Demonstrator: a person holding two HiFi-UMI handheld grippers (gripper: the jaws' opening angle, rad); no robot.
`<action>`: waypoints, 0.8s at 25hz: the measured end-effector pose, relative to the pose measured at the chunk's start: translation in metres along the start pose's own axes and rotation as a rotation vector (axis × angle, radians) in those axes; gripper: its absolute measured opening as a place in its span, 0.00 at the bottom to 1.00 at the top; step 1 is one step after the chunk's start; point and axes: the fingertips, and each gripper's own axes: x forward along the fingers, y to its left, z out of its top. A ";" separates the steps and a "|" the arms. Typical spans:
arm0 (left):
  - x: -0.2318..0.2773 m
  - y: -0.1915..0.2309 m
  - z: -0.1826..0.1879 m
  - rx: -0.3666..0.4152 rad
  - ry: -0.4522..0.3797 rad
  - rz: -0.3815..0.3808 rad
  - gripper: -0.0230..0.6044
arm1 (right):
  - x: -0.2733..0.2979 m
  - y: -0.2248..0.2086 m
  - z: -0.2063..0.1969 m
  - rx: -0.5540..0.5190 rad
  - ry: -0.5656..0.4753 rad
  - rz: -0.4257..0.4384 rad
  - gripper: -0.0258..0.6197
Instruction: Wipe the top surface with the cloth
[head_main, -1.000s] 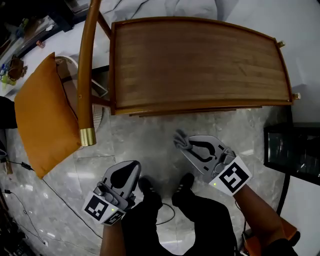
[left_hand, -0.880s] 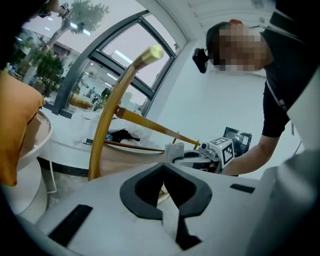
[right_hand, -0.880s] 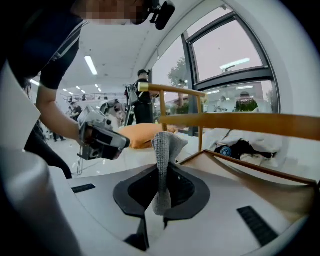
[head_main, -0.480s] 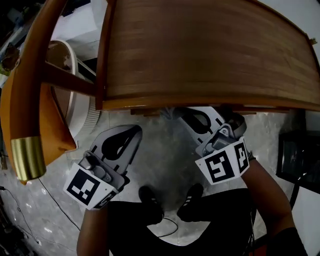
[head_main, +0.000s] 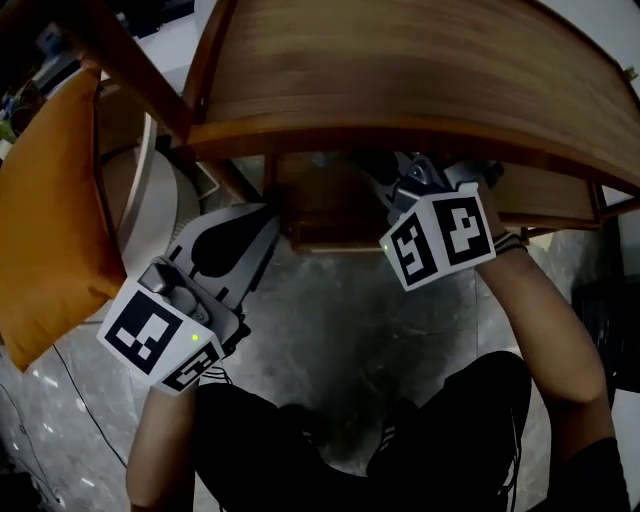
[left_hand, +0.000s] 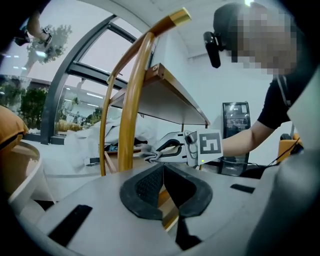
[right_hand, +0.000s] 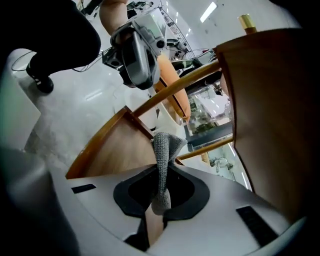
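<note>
**Grey cloth (right_hand: 161, 167) clamped beneath the wooden tabletop (head_main: 400, 70)**

The right gripper (right_hand: 160, 195) sits under the tabletop, jaws pinched on the cloth. The left gripper (head_main: 255, 232) hangs just outside the tabletop's near edge, jaws together, nothing between them.

orange cushion (head_main: 45, 215) over on the left, white round tub-looking thing (head_main: 150, 185) just beside it, grey marble-ish floor (head_main: 350, 320) underneath, black glass-front cabinet (left_hand: 235, 120) by the white wall
</note>
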 end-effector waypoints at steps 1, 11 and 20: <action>0.001 0.000 -0.002 0.004 0.002 -0.001 0.06 | 0.006 -0.002 -0.001 0.000 0.002 -0.004 0.10; -0.003 -0.005 0.002 0.030 -0.018 -0.006 0.06 | 0.062 -0.024 -0.015 0.005 0.088 -0.009 0.10; 0.001 0.009 0.002 0.017 -0.050 0.020 0.06 | 0.114 -0.050 -0.025 0.028 0.150 -0.075 0.10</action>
